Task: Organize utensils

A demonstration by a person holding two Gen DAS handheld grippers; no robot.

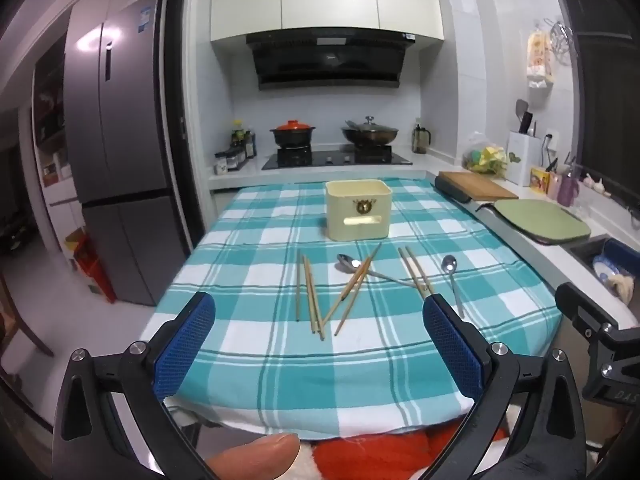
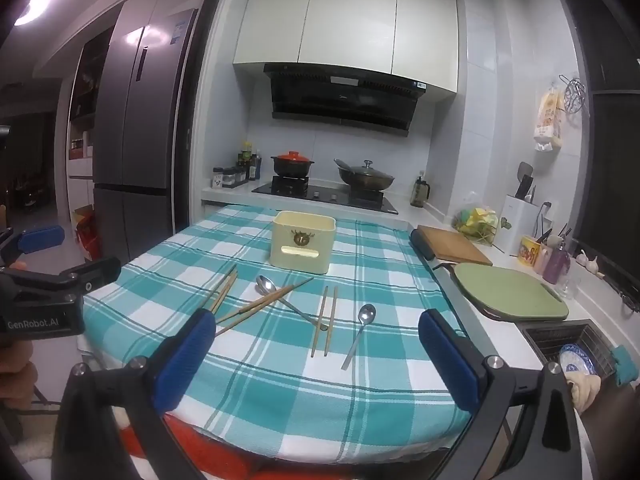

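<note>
- Both tools released and empty: left tool [image 1: 318, 320] and right tool [image 2: 316, 334] held wide above the near edge of the worktop [image 1: 248, 360], blue pads clear of everything, presumably poised to start picking.
- Cream holder box [image 1: 358, 210] upright toward the far edge, about midway across, open top up; likely parked there as the place for the utensils, close behind them.
- Utensils flat on the checked cloth between box and near edge, none yet in the box.
- Toward the left edge: chopstick pair [image 1: 309, 294], roughly parallel, tips toward the near edge.
- In the middle: second chopstick pair [image 1: 354, 286] lying aslant across the handle of the larger spoon [image 1: 347, 263], so the spoon probably hard to lift first.
- Toward the right edge: third chopstick pair [image 2: 325, 320], then the small spoon [image 2: 362, 330] just beside it, apart and unobstructed, likely the easiest first pick for the right tool.
- In the left wrist view, near ends of the third pair cut off behind the right-hand finger.
- Inside of the box not visible; contents impossible to tell.
- Near rim of the worktop hidden under cloth; red fabric below, unclear what.
- Fingertip [image 1: 256, 456] at the bottom edge, rest of the hand out of frame.
</note>
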